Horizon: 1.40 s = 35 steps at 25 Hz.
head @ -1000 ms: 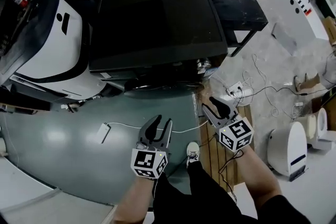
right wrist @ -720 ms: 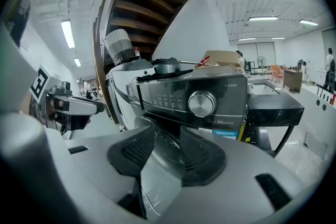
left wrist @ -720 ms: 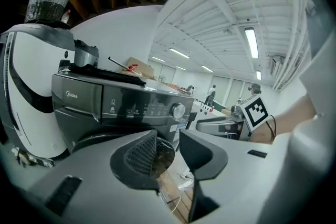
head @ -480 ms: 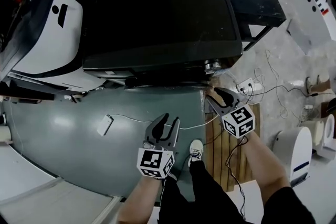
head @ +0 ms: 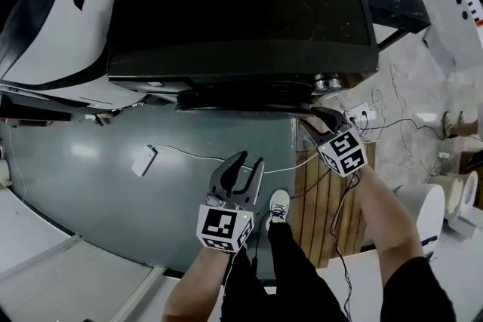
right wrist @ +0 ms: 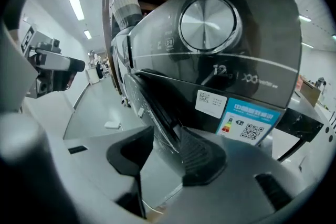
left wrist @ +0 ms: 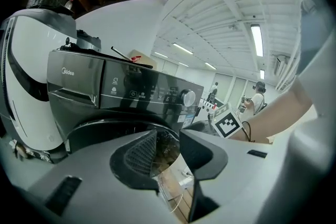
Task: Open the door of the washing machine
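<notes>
Door (head: 241, 96) and drum front of the dark washing machine (head: 241, 4) face the person, and the door shows in the head view as a curved black rim under the machine's flat top. It sits closed against the front.

The right gripper (head: 323, 119) is at the machine's lower right corner, just beside the right end of that rim, with its marker cube (head: 343, 153) turned up toward the camera. In the right gripper view the 2 jaws of this gripper (right wrist: 167, 135) stand apart and have just been opening. The door's edge (right wrist: 152, 107) runs down from upper left into the gap between them, close against the ribbed pad (right wrist: 197, 155) of the right-hand jaw. Whether the pad touches the edge I cannot tell, and nothing is clamped. Above the jaws are the round silver knob (right wrist: 209, 18) and a blue and white label (right wrist: 249, 122) on the front panel.

The left gripper (head: 245, 166) hangs over the green floor (head: 75, 200), well apart from the door and lower in the head view, pointing toward the machine. In the left gripper view its jaws (left wrist: 168, 136) are parted with nothing between them. Wooden boards (left wrist: 170, 189) show through the gap, and the door's dark rim (left wrist: 105, 131) lies beyond the jaw tips.

On the floor lie a small white box (head: 143, 160) with a thin cable (head: 189, 156), and a white shoe (head: 278, 209) stands beside the boards (head: 321, 200).
</notes>
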### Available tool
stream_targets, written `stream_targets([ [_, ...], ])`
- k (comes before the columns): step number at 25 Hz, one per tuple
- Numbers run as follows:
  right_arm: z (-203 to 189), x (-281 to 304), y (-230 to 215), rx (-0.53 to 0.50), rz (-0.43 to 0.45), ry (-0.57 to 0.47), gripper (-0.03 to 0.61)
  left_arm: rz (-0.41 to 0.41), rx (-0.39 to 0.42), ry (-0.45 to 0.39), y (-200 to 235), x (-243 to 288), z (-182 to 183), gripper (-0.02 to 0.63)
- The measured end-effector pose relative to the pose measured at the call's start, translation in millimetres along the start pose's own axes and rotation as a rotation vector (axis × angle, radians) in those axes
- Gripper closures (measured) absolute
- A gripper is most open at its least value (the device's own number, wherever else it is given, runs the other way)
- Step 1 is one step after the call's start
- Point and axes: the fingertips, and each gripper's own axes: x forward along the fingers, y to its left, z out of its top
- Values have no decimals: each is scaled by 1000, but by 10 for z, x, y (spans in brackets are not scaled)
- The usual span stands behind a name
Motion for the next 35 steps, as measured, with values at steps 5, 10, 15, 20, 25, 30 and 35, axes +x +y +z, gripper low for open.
stream_targets([
  [5,-61,171,-59,-79,5,50,417,13,-15,12,44,-34,-91,474],
  [10,-69,356,7,-166,25,106,417,14,-15,23,60,-63,-156,474],
  [15,-73,359,25,-156,17,112,428,27,-19,23,72,-81,-196,473],
  [20,-103,326,64,-141,26,106,430,34,-23,26,67,-44,-229,469],
  [25,-169,259,191,-121,39,102,433,30,-32,43,58,44,-323,460],
  [30,-247,172,337,-88,38,101,439,18,-36,80,15,122,-478,460],
  [35,-392,100,499,-58,31,98,442,10,-67,102,-10,127,-626,456],
])
